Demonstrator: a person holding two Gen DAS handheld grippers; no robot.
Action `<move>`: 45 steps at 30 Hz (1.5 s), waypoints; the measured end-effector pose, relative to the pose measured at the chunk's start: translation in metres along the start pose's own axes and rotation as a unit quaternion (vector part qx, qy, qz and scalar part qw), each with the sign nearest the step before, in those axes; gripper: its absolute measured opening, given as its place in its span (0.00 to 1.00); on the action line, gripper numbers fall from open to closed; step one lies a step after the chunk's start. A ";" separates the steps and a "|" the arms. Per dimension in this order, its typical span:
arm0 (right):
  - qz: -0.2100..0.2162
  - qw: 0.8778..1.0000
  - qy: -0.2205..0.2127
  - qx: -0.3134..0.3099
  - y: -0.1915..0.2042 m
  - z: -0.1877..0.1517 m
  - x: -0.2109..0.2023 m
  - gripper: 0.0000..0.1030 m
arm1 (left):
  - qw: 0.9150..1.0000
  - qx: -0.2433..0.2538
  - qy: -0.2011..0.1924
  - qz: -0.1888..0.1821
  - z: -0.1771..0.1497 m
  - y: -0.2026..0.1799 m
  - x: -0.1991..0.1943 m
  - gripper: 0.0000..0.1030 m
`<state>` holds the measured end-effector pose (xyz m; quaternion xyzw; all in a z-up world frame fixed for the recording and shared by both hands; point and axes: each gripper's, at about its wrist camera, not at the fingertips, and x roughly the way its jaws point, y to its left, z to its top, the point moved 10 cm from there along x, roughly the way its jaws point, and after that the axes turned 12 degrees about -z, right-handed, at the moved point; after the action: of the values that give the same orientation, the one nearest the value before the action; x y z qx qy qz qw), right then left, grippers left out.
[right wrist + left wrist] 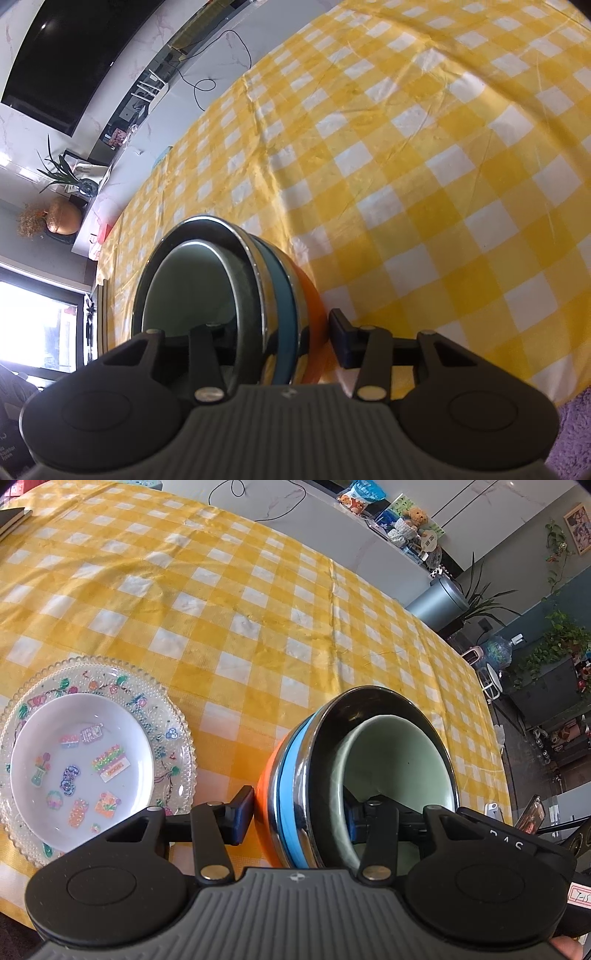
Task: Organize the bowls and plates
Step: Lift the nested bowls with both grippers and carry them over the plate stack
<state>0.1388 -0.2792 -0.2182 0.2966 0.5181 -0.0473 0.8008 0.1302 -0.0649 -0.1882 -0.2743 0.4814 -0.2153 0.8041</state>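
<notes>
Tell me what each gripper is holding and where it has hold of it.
Both straddle the rim of the nested bowls: the left gripper and the right gripper each have one finger inside and one outside; firm contact can't be confirmed.

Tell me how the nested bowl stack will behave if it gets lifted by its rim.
The bowl stack has a shiny metal band, so the pads may slip. The pale green inner bowl sits loose inside and tilted, so it may shift or rattle. Three nested bowls probably weigh enough to tip from a one-sided hold; the left hand-held gripper and right hand-held gripper straddling opposite walls should steady it.
</notes>
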 end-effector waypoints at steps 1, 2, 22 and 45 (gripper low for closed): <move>0.001 1.000 -0.002 -0.001 0.001 0.000 -0.002 0.42 | 1.000 0.001 -0.002 0.000 0.000 -0.001 -0.002 0.51; 0.003 1.000 -0.004 -0.002 0.002 0.000 -0.005 0.42 | 1.000 0.001 -0.004 0.000 0.001 -0.002 -0.005 0.51; 0.061 0.995 0.000 -0.074 0.115 -0.037 -0.025 0.41 | 0.994 -0.046 -0.094 0.035 0.036 0.047 -0.116 0.51; 0.038 0.991 0.051 -0.116 0.154 -0.066 0.029 0.39 | 0.988 -0.108 -0.089 0.058 0.035 0.117 -0.119 0.50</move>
<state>0.1581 -0.1123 -0.1960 0.2228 0.5484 0.0584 0.8039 0.1180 0.1047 -0.1727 -0.3493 0.4431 -0.0902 0.8207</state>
